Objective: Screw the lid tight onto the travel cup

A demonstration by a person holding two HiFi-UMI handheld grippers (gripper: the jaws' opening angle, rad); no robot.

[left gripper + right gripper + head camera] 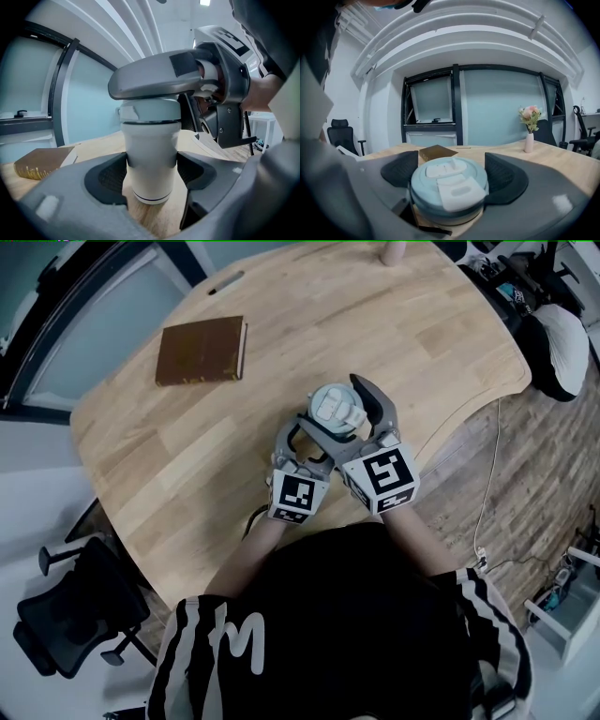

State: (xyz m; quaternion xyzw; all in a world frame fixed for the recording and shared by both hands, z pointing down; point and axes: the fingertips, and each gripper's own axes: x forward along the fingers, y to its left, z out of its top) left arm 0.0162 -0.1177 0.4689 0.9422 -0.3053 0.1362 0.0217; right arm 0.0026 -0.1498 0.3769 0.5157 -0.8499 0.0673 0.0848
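A white travel cup (151,159) stands upright on the wooden table (187,465), close to the person's body. My left gripper (151,176) is shut on the cup's body, one pad pressed against each side. The pale blue-green lid (449,187) sits on top of the cup, its white flip tab facing up. My right gripper (450,176) is shut on the lid, a pad on either side of its rim. In the head view the lid (336,409) shows between both grippers, with the left gripper (314,442) low and the right gripper (349,416) arched over it.
A brown book (202,350) lies on the table to the far left of the cup. At the far edge stands a small vase of flowers (529,136). The table's curved near edge runs just under the grippers. A black office chair (75,615) stands on the floor at the left.
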